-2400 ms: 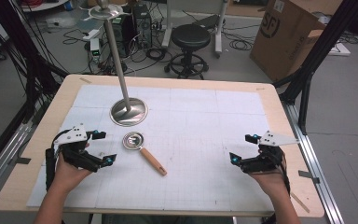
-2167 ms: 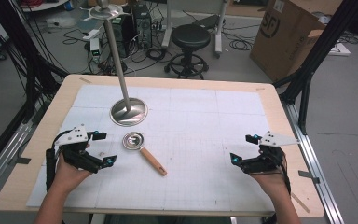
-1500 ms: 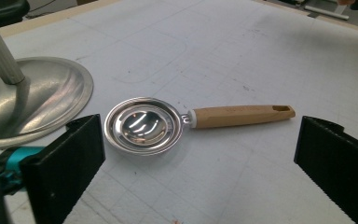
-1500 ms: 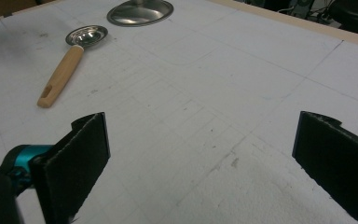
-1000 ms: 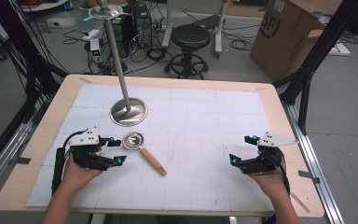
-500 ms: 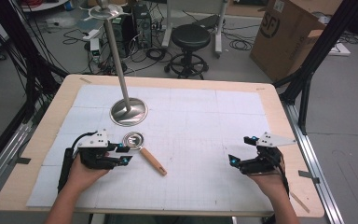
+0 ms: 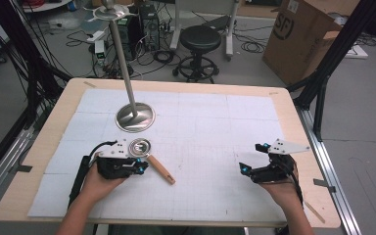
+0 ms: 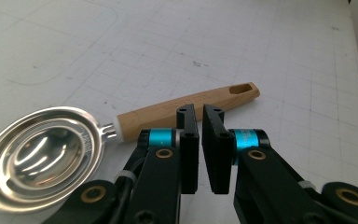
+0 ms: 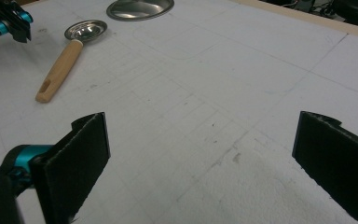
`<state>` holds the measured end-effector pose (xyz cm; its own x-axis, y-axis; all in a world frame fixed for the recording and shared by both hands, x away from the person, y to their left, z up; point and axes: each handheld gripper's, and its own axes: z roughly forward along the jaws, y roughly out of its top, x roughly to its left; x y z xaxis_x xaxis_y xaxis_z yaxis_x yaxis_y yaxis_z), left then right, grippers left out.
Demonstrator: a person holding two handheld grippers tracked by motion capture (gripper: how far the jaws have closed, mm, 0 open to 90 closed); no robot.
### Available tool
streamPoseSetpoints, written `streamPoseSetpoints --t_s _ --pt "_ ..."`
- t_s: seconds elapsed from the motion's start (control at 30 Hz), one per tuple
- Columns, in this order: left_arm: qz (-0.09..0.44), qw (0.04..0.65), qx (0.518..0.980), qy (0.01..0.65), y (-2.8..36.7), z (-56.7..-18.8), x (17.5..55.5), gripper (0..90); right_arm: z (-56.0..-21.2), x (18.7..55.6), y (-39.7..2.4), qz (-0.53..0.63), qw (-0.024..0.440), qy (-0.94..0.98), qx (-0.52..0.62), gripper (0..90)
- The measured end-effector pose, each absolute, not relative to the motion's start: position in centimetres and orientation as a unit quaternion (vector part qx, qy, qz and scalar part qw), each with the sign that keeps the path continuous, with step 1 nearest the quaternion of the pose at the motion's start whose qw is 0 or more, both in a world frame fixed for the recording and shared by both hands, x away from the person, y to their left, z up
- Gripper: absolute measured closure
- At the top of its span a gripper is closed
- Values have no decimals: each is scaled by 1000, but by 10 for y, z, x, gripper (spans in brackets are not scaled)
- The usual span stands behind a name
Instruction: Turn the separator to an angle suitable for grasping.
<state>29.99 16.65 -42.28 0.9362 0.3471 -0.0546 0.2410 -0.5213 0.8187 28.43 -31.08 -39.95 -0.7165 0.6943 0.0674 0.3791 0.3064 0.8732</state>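
left gripper (image 8: 200, 140): jaws just squeezed almost together, nothing between them, sitting right beside the wooden handle
right gripper (image 7: 254, 159): jaws spread wide, resting on the mat at about 4 o'clock
spoon (image 7: 149, 159): lying flat around 7 o'clock on the mat, steel bowl toward the stand, handle pointing to 4 o'clock
stand (image 7: 134, 116): metal pole on a round base, 11 o'clock of the spoon

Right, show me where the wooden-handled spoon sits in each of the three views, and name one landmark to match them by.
High view: wooden-handled spoon, left of centre on the white mat, beside the left gripper.
Left gripper view: it lies just beyond the nearly closed jaws, bowl at lower left.
Right gripper view: upper left, handle pointing toward the camera.
Shared landmark: round metal stand base.
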Motion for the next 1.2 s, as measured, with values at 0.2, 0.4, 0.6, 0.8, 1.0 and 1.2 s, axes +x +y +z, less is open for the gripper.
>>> streamPoseSetpoints --t_s 0.2,0.4,0.6,0.8,1.0,1.2 --pt "42 439 883 159 145 -432 301 880 -400 285 -308 479 162 794 337 25" --pt "33 420 894 155 130 -440 305 888 -400 285 -310 480 163 793 338 25" --pt "31 414 896 156 118 -444 307 889 -402 285 -309 479 161 794 337 25" --pt "34 415 894 164 102 -444 313 889 -402 286 -308 478 159 795 337 25" --pt "36 411 896 162 92 -446 316 889 -403 285 -308 476 159 795 339 25" --pt "38 439 882 168 102 -436 313 871 -404 286 -308 476 158 797 338 25"
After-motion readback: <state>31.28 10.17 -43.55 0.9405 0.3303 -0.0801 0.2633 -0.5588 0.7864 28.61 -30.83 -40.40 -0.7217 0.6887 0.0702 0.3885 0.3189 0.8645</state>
